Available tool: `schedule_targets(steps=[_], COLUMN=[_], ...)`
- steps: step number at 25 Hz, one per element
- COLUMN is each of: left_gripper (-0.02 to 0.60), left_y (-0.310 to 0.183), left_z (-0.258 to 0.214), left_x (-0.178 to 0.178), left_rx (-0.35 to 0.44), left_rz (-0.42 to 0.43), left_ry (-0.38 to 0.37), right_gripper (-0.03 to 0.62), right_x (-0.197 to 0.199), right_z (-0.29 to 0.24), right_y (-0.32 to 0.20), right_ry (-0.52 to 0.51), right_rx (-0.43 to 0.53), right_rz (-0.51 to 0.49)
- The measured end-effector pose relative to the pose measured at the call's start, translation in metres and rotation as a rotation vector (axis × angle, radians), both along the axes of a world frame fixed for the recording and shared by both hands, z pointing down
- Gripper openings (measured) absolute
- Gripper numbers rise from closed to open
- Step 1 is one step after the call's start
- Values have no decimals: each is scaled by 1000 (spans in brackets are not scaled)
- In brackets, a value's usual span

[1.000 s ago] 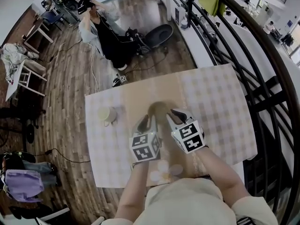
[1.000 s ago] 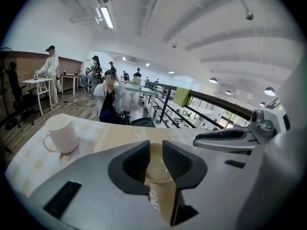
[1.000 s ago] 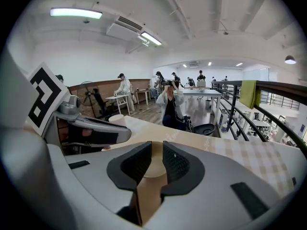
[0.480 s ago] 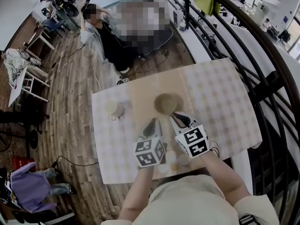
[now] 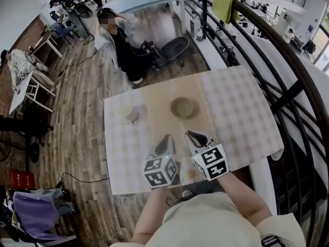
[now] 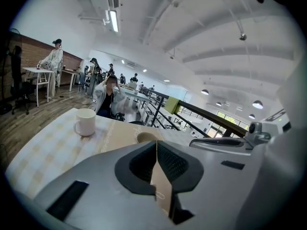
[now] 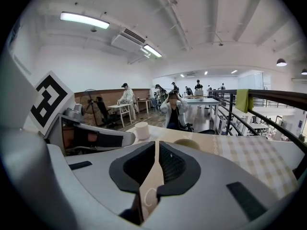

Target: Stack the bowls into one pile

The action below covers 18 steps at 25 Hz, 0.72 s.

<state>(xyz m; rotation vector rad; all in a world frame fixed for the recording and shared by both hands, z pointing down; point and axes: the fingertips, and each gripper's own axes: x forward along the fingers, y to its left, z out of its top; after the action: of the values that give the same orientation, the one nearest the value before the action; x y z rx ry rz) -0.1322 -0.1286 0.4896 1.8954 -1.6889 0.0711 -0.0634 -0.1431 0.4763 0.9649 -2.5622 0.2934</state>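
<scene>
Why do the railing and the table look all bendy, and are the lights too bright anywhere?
Head view: the wide lens bends the railing into a curve and bows the edges of the table. Left gripper view: dark corners ring the picture, and the ceiling lamp glares white. Right gripper view: the same dark ring, and a strip light burns bright.

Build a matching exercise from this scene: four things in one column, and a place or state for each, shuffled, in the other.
Things
1. white mug
2. bowl
3. green cloth
4. right gripper

Places or states
A. draped over the railing
B. jaws together, nothing between them
C. on the plain tan strip
D. on the checked cloth, left of the bowl in the head view

Pairs: 1-D, 2-C, 3-A, 4-B
</scene>
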Motion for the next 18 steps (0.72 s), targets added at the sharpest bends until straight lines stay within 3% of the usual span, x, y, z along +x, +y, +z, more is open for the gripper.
schedule_targets(steps=[18], left_gripper=[5], left_y=[112], left_z=[-19], left_x=[10], left_rx=[32], left_rz=[12], left_ry=[-17], right_gripper=[3], right_x=[22], right_z=[-21], right_y=[104], right_ry=[-65], right_rx=[43], right_rz=[-2])
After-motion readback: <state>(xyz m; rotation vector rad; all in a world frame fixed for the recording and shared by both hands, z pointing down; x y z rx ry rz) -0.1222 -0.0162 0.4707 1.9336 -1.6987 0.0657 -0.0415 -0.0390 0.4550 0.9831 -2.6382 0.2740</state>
